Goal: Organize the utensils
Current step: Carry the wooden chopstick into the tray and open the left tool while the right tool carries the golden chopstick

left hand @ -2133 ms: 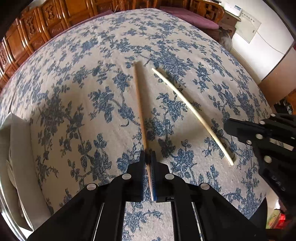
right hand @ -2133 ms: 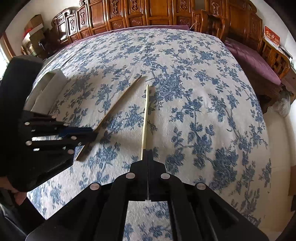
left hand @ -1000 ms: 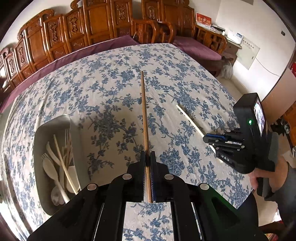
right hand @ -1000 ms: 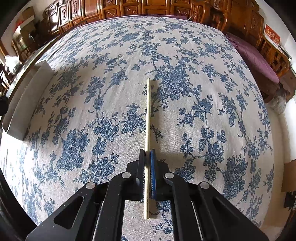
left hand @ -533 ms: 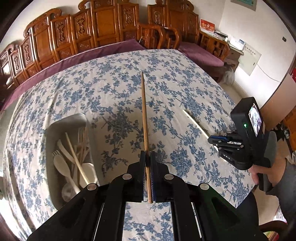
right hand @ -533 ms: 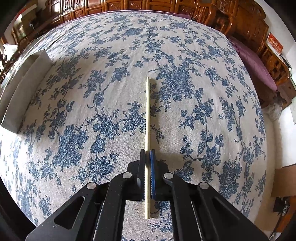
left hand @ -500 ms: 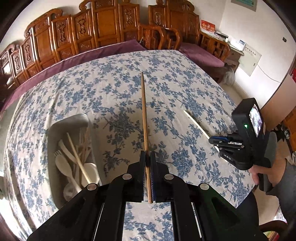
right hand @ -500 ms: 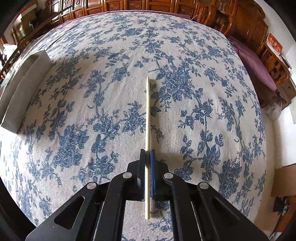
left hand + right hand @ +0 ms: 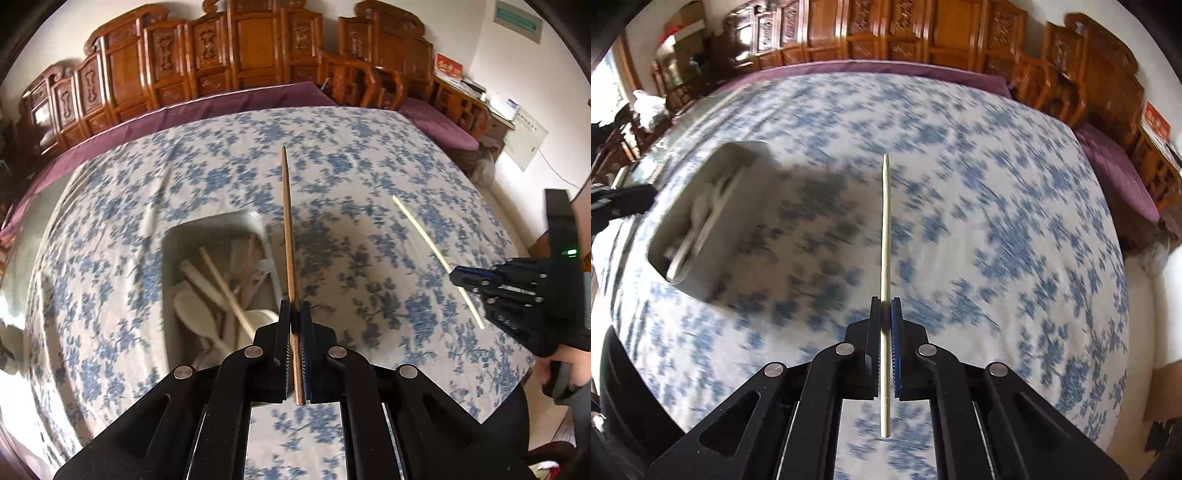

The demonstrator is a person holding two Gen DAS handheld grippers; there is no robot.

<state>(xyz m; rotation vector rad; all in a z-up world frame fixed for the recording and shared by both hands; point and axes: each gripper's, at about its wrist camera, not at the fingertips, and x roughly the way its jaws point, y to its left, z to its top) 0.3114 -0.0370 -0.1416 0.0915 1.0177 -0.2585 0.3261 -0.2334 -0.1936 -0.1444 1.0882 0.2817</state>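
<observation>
Left gripper [image 9: 294, 317] clamped tight on a brown chopstick [image 9: 288, 236], slim, round and dark wood, gripped near its butt end and pointing straight ahead, raised above the tablecloth [image 9: 369, 155]. Tip reaching past the far edge of the tray [image 9: 173, 236], shaft running along the tray's right side.

Right gripper [image 9: 885, 314] closed just as firmly on a pale chopstick [image 9: 885, 229], cream-coloured, thin, tapered to a small stepped tip, butt end sticking out behind the pads. Held in the air well to the right of the tray [image 9: 709, 273], roughly level with its far end. Same pale chopstick [image 9: 424, 240] seen slanting from the right gripper [image 9: 458, 277] in the left view, right of the tray.

Tray grey, rectangular, deep-walled, sitting on the blue-flowered cloth; inside, a jumble of pale spoons [image 9: 195, 306], sticks and forks, blurred.

Beyond the tray, carved wooden chairs [image 9: 236, 55] and a purple cushion [image 9: 221, 107]. Red placard [image 9: 448, 68] and green wall sign [image 9: 517, 20] far right of the tray; lettering too small to read. Green light [image 9: 570, 252] glowing on the right handset.
</observation>
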